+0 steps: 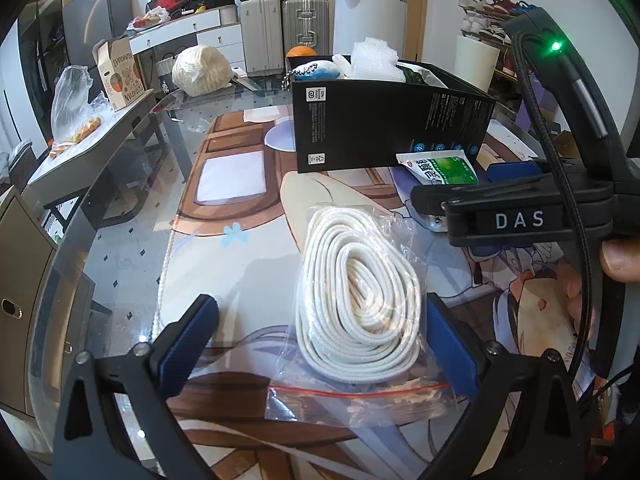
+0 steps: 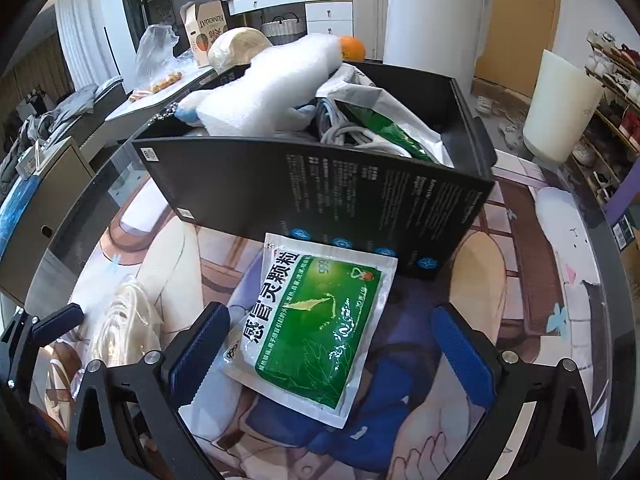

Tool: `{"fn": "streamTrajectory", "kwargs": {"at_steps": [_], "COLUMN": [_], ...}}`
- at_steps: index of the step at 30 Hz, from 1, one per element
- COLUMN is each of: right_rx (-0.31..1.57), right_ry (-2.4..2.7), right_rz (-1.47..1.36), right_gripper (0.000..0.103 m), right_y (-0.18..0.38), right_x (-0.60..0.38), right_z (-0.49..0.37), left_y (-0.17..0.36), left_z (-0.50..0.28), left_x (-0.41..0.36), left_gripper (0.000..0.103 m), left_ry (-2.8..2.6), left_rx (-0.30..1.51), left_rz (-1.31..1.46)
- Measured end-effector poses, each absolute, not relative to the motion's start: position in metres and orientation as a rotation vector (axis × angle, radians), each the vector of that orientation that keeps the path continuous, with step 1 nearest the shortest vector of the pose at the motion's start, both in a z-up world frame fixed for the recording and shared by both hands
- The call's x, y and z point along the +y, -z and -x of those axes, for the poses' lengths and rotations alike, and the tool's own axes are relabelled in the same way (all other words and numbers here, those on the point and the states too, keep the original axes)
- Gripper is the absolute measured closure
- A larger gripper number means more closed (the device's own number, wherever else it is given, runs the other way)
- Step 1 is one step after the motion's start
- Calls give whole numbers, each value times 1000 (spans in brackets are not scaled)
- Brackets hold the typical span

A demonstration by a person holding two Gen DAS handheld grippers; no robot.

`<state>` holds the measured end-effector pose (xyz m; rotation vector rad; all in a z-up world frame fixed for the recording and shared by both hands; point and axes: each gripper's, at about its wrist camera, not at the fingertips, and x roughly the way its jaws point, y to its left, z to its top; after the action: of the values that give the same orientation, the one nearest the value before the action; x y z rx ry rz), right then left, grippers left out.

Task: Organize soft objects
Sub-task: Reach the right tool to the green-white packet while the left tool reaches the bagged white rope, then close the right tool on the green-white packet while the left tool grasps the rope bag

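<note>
A coil of white rope in a clear zip bag (image 1: 360,296) lies on the printed table mat. My left gripper (image 1: 320,344) is open, its blue pads on either side of the bag's near end. The bag touches the right pad and is clear of the left one. A green medicine sachet (image 2: 312,320) lies flat against the foot of the black box (image 2: 320,196), and my right gripper (image 2: 334,356) is open around its near half. The box holds white foam (image 2: 276,92), grey cables (image 2: 344,132) and a green-and-white bag (image 2: 392,132). The sachet (image 1: 440,168) also shows in the left wrist view, beside the box (image 1: 392,120).
The printed mat (image 1: 240,200) covers a glass table. At the far end sit an orange (image 2: 352,48) and a wrapped cream bundle (image 1: 202,70). A side desk (image 1: 92,148) stands to the left, with suitcases and a white bin behind. A thumb (image 1: 620,260) grips the right tool.
</note>
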<state>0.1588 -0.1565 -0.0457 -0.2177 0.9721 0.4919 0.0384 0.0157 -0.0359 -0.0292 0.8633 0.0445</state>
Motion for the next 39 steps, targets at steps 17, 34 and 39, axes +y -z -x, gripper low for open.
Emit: {"fn": "streamTrajectory", "kwargs": {"at_steps": [17, 34, 39], "right_rx": [991, 937, 924], "right_ry": [-494, -550, -596], "right_rz": [227, 264, 278], "right_gripper": [1, 54, 56], "right_y": [46, 41, 40], "right_x": [-172, -195, -204], "right_z": [-165, -149, -135], "left_y": [36, 35, 35], "left_z": [-38, -39, -41], "left_x": [16, 15, 13], "left_gripper": [3, 3, 3], "left_ry": [-44, -42, -33], "left_rx": [862, 863, 862], "left_rz": [27, 27, 24]}}
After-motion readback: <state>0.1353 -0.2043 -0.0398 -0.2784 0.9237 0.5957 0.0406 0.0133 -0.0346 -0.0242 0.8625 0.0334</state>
